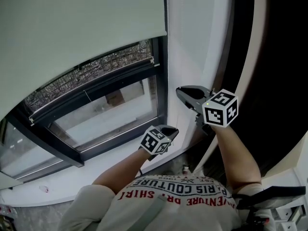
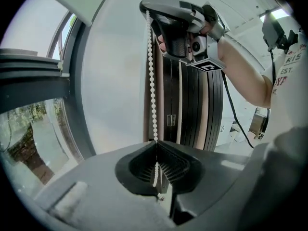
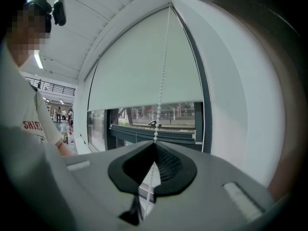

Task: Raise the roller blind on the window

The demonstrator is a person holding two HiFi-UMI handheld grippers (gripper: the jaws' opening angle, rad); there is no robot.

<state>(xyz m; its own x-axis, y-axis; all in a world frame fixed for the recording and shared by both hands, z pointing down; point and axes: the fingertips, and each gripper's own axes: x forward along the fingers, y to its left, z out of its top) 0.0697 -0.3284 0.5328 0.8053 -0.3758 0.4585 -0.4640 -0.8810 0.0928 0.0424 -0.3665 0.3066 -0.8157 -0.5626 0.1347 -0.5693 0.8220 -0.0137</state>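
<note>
Grip first: the left gripper point(image 2: 156, 144), the lower of the two and the one nearer the person's body, has its jaws clamped on the bead chain point(image 2: 153, 81). The chain drops in from above and passes on down between the pads. The right gripper point(image 3: 155, 144) is directly above the left one, with its jaws likewise pressed together and the chain pinched between them. From the left gripper view the beads rise in a straight line from the lower jaws to the underside of the upper gripper. Both therefore appear to hold the same strand, though the thin chain is hard to follow in the head view.

The chain hangs vertically along the right edge of the window frame point(image 1: 162, 95), just beside the white wall. Its long axis therefore runs up and down, and any pull has to go along it. The left gripper is closer to the sill point(image 1: 62, 189) and so probably has less downward travel left. The right gripper, higher up, has more.

Beyond the chain, the roller blind point(image 3: 144, 66) covers the upper part of the window point(image 1: 106, 114). Its hem leaves a band of glass showing below, so the raising looks only partly done.
</note>
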